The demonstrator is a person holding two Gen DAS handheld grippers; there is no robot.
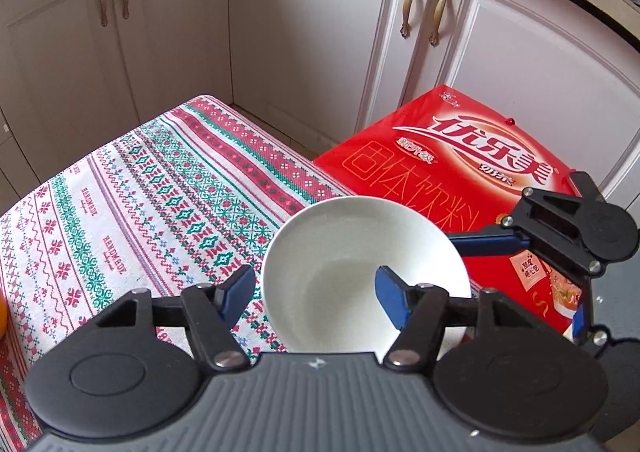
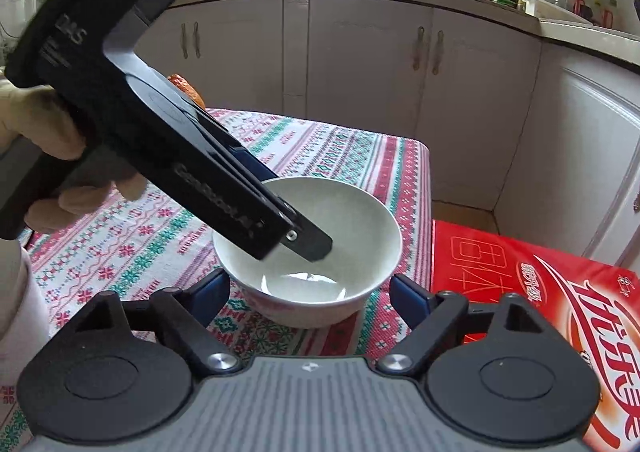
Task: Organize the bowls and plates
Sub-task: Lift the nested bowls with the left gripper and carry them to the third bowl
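A white bowl (image 1: 360, 276) (image 2: 316, 252) sits on the patterned tablecloth (image 1: 140, 187) (image 2: 320, 155) near the table's right edge. My left gripper (image 1: 316, 292) is open and straddles the bowl's near left rim: one blue finger is inside the bowl, the other outside over the cloth. In the right wrist view it (image 2: 308, 240) reaches down into the bowl from the left. My right gripper (image 2: 310, 292) is open just in front of the bowl, one finger on each side. It shows in the left wrist view (image 1: 520, 244) beside the bowl's right rim.
A red drink-powder box (image 1: 480, 171) (image 2: 540, 292) lies right of the table, lower than the cloth. White kitchen cabinets (image 1: 320, 31) (image 2: 360, 71) stand behind. An orange object (image 2: 188, 89) sits at the table's far left, mostly hidden.
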